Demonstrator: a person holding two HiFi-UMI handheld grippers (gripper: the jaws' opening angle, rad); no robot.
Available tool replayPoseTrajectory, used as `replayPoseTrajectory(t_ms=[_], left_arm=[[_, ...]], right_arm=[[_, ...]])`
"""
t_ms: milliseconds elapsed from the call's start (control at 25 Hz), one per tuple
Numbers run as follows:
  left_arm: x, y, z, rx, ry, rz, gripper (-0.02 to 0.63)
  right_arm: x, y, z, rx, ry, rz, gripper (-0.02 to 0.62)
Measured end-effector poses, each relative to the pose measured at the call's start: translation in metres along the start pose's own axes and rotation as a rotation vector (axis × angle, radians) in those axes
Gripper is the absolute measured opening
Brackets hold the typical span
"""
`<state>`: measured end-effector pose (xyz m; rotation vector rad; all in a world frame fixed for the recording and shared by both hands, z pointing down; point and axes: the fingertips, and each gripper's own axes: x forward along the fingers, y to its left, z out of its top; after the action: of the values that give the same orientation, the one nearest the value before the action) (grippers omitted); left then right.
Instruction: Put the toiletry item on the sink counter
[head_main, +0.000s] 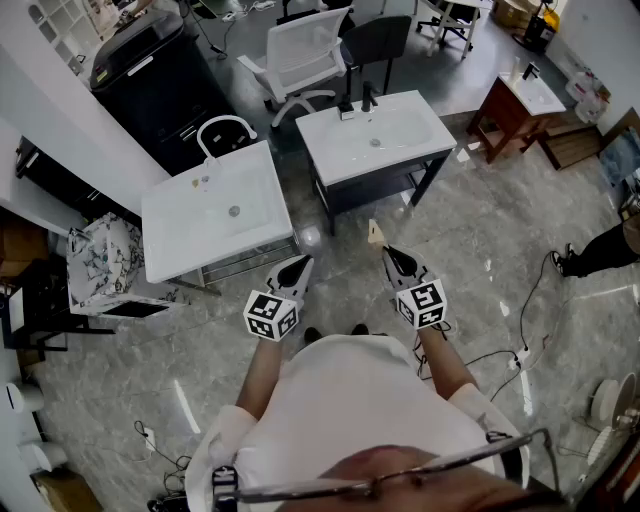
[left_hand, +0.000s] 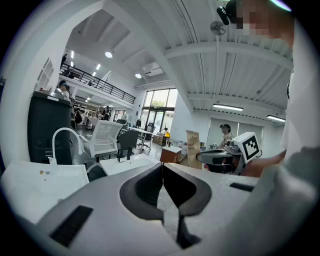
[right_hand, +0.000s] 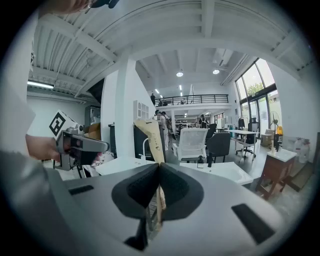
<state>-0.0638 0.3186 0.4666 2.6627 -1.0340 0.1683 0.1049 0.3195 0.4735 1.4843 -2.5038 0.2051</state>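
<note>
Toiletry item: thin tan packet (right_hand: 149, 136), upright, pinched at its lower end in the right gripper (right_hand: 159, 169); in the air over the floor, short of both counters.
Right gripper: clenched on the packet.
Left gripper (left_hand: 163, 169): jaws together, nothing between them.
Sink counters: two, white; nearer (head_main: 180, 240) ahead left, farther (head_main: 405, 118) ahead right.

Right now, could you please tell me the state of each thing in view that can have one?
Left gripper: shut, nothing between its jaws.
Right gripper: shut on the tan packet.
Tan packet: clamped, sticking out past the jaw tips, in the air.
White sink counter: standing, packet not yet on it.
White mesh chair: upright, unoccupied.
</note>
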Motion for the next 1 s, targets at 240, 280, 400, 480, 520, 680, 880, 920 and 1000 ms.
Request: replayPoseTrajectory(t_ms=[240, 280, 400, 480, 520, 680, 880, 920, 1000], left_arm=[[0.003, 0.0, 0.001, -0.002, 0.003, 0.003, 0.005], [0.004, 0.0, 0.001, -0.002, 0.004, 0.004, 0.005], [0.007, 0.0, -0.001, -0.004, 0.006, 0.007, 0.005], [0.009, -0.001, -0.002, -0.005, 0.008, 0.011, 0.005], [0.01, -0.002, -0.002, -0.005, 0.009, 0.013, 0.005], [0.014, -0.006, -0.004, -0.006, 0.014, 0.025, 0.005], [0.021, -0.011, -0.008, -0.014, 0.024, 0.05, 0.005], [0.023, -0.012, -0.008, -0.017, 0.024, 0.056, 0.005], [0.026, -0.015, -0.01, -0.02, 0.025, 0.068, 0.005]], right_arm=[[0.0, -0.004, 0.001, 0.003, 0.001, 0.001, 0.01], [0.0, -0.005, 0.001, 0.003, 0.001, 0.001, 0.011], [0.001, -0.007, 0.0, 0.004, 0.0, 0.005, 0.011], [0.001, -0.01, 0.0, 0.017, -0.008, 0.012, 0.011], [0.001, -0.012, 0.0, 0.027, -0.013, 0.016, 0.009], [-0.001, -0.018, -0.003, 0.041, -0.006, 0.032, 0.01], [-0.001, -0.027, -0.007, 0.031, 0.006, 0.061, 0.009], [-0.002, -0.029, -0.008, 0.031, 0.007, 0.067, 0.009], [-0.003, -0.033, -0.009, 0.031, 0.007, 0.081, 0.009]])
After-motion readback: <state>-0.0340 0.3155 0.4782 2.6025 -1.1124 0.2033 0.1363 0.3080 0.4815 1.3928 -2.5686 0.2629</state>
